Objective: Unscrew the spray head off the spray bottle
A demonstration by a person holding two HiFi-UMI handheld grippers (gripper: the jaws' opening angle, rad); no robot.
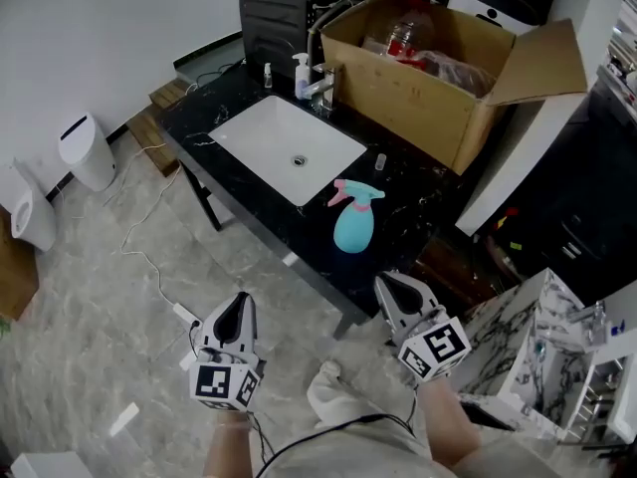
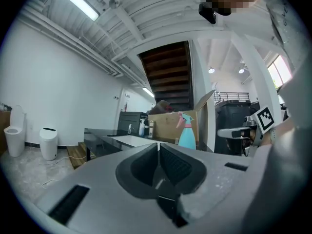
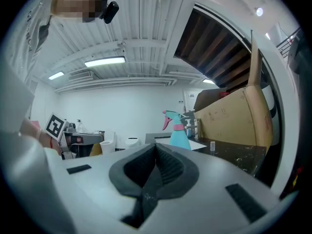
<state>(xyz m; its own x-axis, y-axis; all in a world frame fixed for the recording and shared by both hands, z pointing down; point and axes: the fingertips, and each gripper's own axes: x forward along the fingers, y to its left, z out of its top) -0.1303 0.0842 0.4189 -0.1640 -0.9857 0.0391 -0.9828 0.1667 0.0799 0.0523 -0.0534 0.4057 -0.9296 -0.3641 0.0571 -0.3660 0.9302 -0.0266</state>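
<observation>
A teal spray bottle [image 1: 353,224] with a pink-and-teal spray head [image 1: 350,193] stands upright on the black counter [image 1: 398,217], just right of the white sink [image 1: 289,147]. It also shows as the spray bottle [image 2: 187,133] in the left gripper view and the spray bottle [image 3: 178,132] in the right gripper view, far beyond the jaws. My left gripper [image 1: 237,319] hangs over the floor, well short of the counter, shut and empty. My right gripper [image 1: 391,289] is near the counter's front edge, below the bottle, shut and empty.
A large open cardboard box [image 1: 453,68] fills the back right of the counter. A faucet [image 1: 320,85] and a small pump bottle [image 1: 301,76] stand behind the sink. A small clear vial [image 1: 379,161] sits right of the sink. White toilet and bin [image 1: 85,152] stand on the floor at left.
</observation>
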